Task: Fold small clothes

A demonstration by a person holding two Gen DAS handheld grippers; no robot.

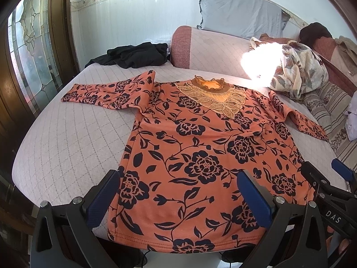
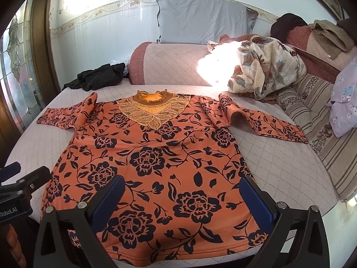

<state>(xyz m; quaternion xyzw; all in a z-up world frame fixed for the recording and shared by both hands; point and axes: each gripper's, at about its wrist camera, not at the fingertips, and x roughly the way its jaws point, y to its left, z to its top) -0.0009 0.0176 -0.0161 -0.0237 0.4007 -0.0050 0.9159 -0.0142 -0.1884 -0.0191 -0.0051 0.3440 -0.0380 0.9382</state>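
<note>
The orange flowered top point(image 1: 200, 151) lies flat and face up on the quilted bed cover point(image 1: 67, 138). Its lace collar point(image 1: 214, 96) points away toward the bolster point(image 1: 200, 47), and its hem sits at the near edge of the bed. Both sleeves are spread out to the sides. The left sleeve point(image 1: 107, 91) has a small bend near the shoulder. The right sleeve point(image 2: 263, 122) reaches toward the striped cushion point(image 2: 312, 120).

No fold shows in the top yet, so the folding looks like it is just at the start. All the folds are still left to do: the sleeves in, then the body over.

The left gripper point(image 1: 178, 192) hangs over the hem with its blue fingers point(image 1: 104, 196) spread wide, and it holds nothing. The right gripper point(image 2: 180, 198) is the same, wide apart over the hem and empty.

A black garment point(image 1: 133, 53) lies loose farther back on the bed. It is not folded either.
</note>
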